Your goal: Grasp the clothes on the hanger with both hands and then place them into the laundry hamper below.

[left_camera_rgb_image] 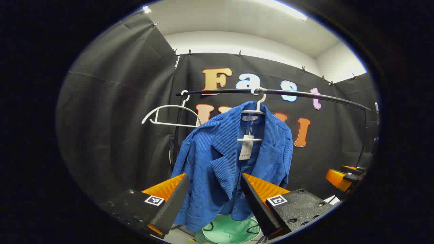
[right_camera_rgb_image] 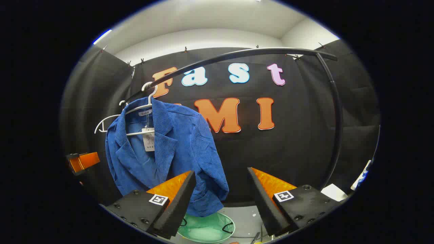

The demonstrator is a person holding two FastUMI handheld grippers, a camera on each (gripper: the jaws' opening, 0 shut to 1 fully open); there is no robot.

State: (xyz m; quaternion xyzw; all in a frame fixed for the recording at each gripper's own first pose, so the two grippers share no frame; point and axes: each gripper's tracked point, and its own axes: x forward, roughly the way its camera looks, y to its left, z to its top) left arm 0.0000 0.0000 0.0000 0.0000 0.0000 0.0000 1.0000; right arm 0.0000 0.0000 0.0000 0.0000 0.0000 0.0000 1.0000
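A blue corduroy jacket hangs on a white hanger from a black rail, a paper tag dangling at its collar. My left gripper stands open in front of the jacket's lower half, short of the cloth. Below it sits a pale green hamper. In the right gripper view the jacket hangs at the left, on its hanger. My right gripper is open, its left finger in front of the jacket's hem, and the hamper lies beneath. The other gripper shows at the far left.
An empty white hanger hangs left of the jacket on the same rail, seen also as a hanger behind the jacket. The rail's upright curves down at the right. The other gripper sits at the right edge. White paper lies on the floor.
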